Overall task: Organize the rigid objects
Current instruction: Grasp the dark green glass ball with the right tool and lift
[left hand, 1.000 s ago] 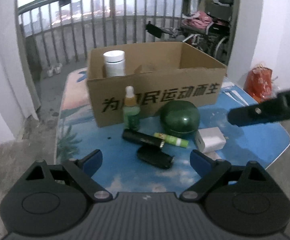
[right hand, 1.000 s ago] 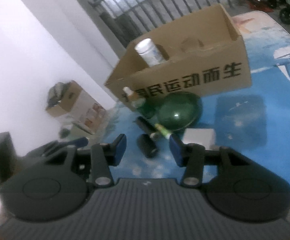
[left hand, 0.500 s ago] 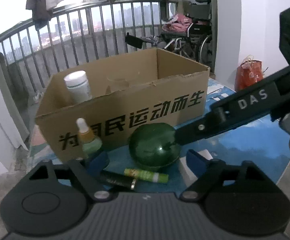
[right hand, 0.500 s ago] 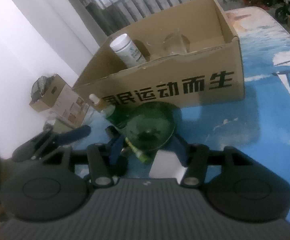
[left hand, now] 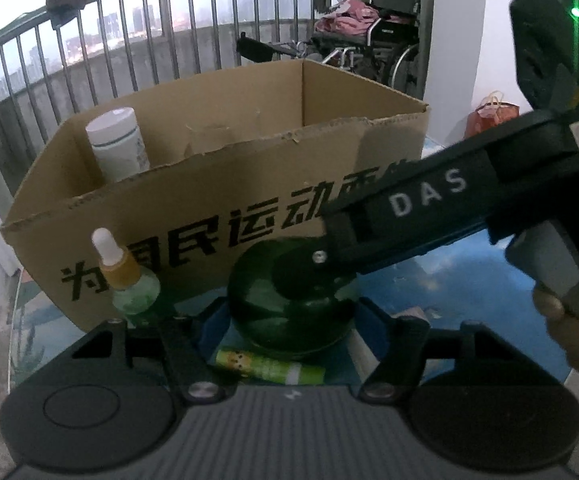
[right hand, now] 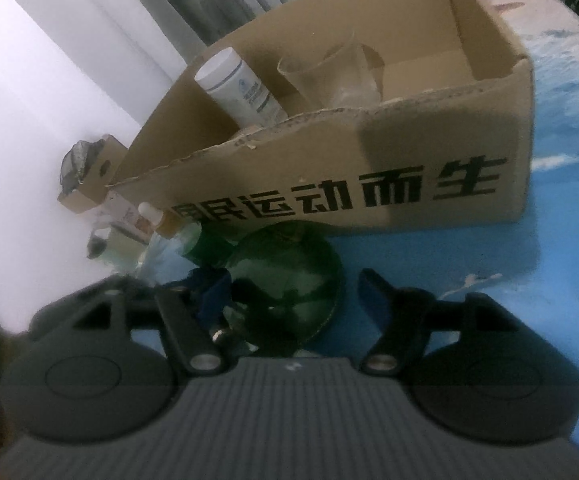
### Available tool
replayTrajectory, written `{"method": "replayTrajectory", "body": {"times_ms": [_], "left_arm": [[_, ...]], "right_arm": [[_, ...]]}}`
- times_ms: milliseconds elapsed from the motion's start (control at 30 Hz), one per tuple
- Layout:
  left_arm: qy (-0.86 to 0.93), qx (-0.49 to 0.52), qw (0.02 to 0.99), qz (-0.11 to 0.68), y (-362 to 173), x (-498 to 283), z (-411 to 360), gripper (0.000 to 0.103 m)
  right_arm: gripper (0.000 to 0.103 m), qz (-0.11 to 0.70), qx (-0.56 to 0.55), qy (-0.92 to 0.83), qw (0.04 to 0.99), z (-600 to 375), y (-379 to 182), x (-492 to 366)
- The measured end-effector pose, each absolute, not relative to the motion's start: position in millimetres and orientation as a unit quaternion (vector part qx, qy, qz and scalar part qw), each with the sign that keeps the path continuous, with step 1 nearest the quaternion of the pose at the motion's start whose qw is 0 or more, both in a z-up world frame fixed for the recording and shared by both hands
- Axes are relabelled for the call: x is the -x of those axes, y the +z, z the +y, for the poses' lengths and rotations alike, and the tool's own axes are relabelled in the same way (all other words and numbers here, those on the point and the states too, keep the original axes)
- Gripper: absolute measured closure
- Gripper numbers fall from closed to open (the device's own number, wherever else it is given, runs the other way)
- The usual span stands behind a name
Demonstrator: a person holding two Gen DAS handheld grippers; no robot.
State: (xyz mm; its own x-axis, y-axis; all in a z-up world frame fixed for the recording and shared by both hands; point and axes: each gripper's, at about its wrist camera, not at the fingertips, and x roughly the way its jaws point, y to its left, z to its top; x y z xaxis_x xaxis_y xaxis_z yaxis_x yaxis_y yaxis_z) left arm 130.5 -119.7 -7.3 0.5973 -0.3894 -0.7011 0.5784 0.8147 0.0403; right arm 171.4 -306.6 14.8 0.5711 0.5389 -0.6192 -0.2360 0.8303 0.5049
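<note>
One green tube [left hand: 270,369] lying crosswise

The cardboard box [left hand: 225,184] is plain brown with bold black characters printed across its front wall, and at its ten o'clock corner a white bottle [left hand: 118,145] carries a thin dark green band. At seven o'clock of the box front, the dropper bottle [left hand: 131,280] shows a white tip, an amber collar and a pale green body, while the dome-shaped object [left hand: 289,300] is dark glossy green. At six o'clock of the dome, the small tube [left hand: 269,368] is yellow-green and white, on a blue table surface [left hand: 469,264] with white cloud-like patches.
</note>
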Motion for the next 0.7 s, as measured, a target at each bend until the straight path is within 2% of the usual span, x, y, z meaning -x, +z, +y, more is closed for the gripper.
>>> {"method": "replayTrajectory", "body": {"times_ms": [700], "left_arm": [[-0.293, -0.136, 0.88, 0.349, -6.1, -116.0, -139.6, 0.033]], "right_arm": [[0.03, 0.408, -0.207, 0.217, 0.862, -325.8, 10.0, -160.7]]}}
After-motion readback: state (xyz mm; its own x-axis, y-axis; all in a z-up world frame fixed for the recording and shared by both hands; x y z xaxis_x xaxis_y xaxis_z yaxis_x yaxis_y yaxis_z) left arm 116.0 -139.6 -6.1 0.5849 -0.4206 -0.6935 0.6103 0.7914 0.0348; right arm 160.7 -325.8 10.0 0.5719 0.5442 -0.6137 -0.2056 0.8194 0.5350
